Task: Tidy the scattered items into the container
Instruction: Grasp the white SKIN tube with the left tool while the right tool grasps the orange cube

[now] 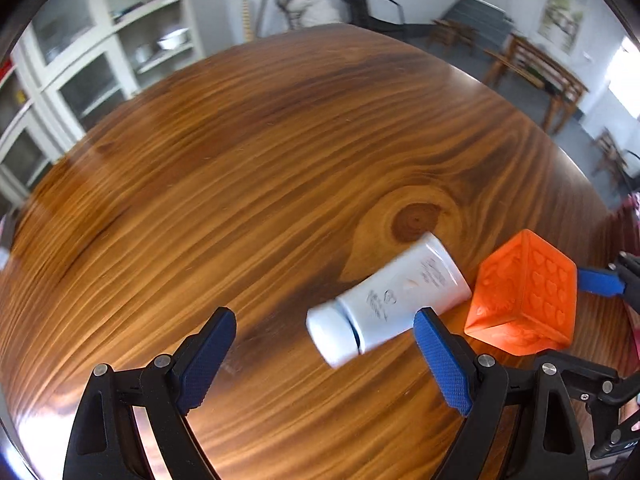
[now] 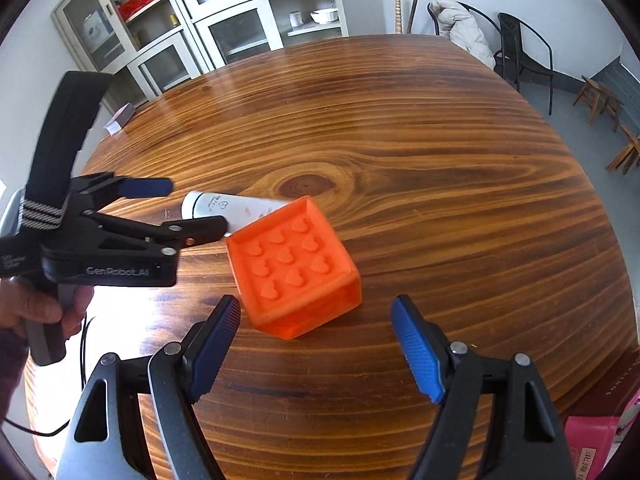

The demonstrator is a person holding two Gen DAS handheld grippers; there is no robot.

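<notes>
A: Where do the two claws stand?

B: The left claw [image 1: 324,326] is spread wide with nothing between its jaws; the white tube [image 1: 390,304] lies flat on the bench [image 1: 240,160] just ahead of it, cap end nearest the claw and slightly right of the gap; its right pad sits in front of the tube's body, and I cannot tell whether it touches.

A: And the other one?

B: The right claw [image 2: 316,308] is equally wide open and empty; the orange cube [image 2: 296,276] sits on the bench just beyond its fingertips, a little left of centre, its heart-studded face turned up.

A: Why approach both at once?

B: My guess is that each hand means to take one item; the tube and cube lie side by side, the tube's flat end hidden behind the cube in the right view, so I cannot tell if they touch; wide jaws give room to straddle each thing.

A: Where is the container?

B: Not clearly shown; a pink box [image 2: 592,446] peeks in at the near right corner of the right view, off the bench edge, but I would not call it the container with any confidence.

A: Any risk?

B: The tube lies slanted across the left claw's line; closing as it stands might catch only the cap, I judge.
</notes>
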